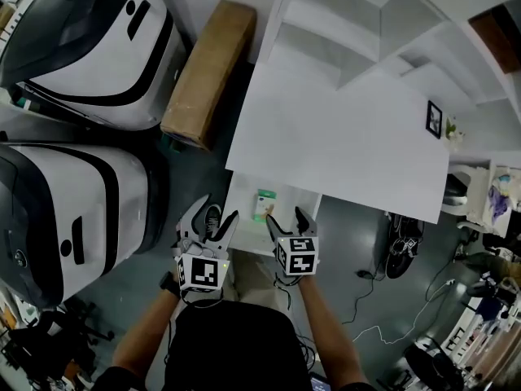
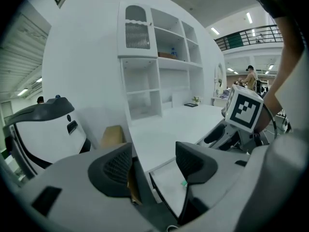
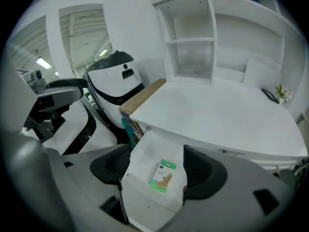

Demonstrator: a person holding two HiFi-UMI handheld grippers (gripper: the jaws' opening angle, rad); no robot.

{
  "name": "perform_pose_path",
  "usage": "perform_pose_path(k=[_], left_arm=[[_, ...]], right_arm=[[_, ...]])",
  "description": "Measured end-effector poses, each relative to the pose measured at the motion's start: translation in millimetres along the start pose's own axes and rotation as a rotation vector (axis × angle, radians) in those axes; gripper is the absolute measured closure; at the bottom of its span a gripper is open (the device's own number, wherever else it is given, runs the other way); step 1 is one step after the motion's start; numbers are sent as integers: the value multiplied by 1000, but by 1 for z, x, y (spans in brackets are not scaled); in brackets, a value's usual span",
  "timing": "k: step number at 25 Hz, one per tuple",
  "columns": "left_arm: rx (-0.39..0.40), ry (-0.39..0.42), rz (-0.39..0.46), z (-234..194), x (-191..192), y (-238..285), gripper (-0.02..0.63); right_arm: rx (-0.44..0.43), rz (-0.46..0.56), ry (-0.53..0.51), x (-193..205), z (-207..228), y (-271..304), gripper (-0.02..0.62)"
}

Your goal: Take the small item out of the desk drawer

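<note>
The white desk [image 1: 342, 141] has its drawer [image 1: 244, 226] pulled out under the front edge. In the drawer lies a small flat packet [image 1: 263, 204], white with green ends. My right gripper [image 1: 286, 217] hovers open just over the drawer's front right part; in the right gripper view the packet [image 3: 162, 176] shows between and below the open jaws [image 3: 157, 168], untouched. My left gripper [image 1: 216, 212] stands open at the drawer's left side with nothing in it. In the left gripper view the left gripper [image 2: 153, 164] looks past the drawer's [image 2: 169, 185] edge.
Two large white-and-black machine housings [image 1: 73, 210] stand left of the desk. A long cardboard box [image 1: 207, 72] leans by the desk's left end. White shelving [image 1: 358, 31] rises at the desk's back; a small picture frame [image 1: 435, 119] sits far right. Cables [image 1: 366, 300] lie on the floor.
</note>
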State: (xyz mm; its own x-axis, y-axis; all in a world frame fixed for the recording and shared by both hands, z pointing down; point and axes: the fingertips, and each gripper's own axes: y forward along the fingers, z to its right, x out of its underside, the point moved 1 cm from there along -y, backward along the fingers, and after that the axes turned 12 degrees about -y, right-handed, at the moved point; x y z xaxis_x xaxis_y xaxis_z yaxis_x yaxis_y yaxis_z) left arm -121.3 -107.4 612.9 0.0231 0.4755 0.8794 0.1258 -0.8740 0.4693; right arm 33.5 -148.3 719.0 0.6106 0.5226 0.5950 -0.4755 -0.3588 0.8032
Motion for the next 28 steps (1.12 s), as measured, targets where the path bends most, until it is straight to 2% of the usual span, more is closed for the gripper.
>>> perform_pose_path(k=[3, 9, 13, 16, 23, 28], left_arm=[[15, 22, -23, -6, 9, 14, 315], [21, -15, -12, -17, 17, 29, 314], [35, -13, -66, -26, 40, 40, 314], [35, -52, -68, -31, 48, 46, 314], [30, -96, -104, -45, 74, 58, 314], [27, -116, -134, -51, 91, 64, 314]], right_arm=[[-8, -61, 31, 17, 1, 31, 229], [-12, -168, 81, 50, 4, 79, 216], [-25, -241, 137, 73, 2, 111, 206], [-32, -285, 171, 87, 1, 133, 202], [-25, -364, 208, 115, -3, 177, 202], [0, -427, 159, 128, -4, 199, 202]])
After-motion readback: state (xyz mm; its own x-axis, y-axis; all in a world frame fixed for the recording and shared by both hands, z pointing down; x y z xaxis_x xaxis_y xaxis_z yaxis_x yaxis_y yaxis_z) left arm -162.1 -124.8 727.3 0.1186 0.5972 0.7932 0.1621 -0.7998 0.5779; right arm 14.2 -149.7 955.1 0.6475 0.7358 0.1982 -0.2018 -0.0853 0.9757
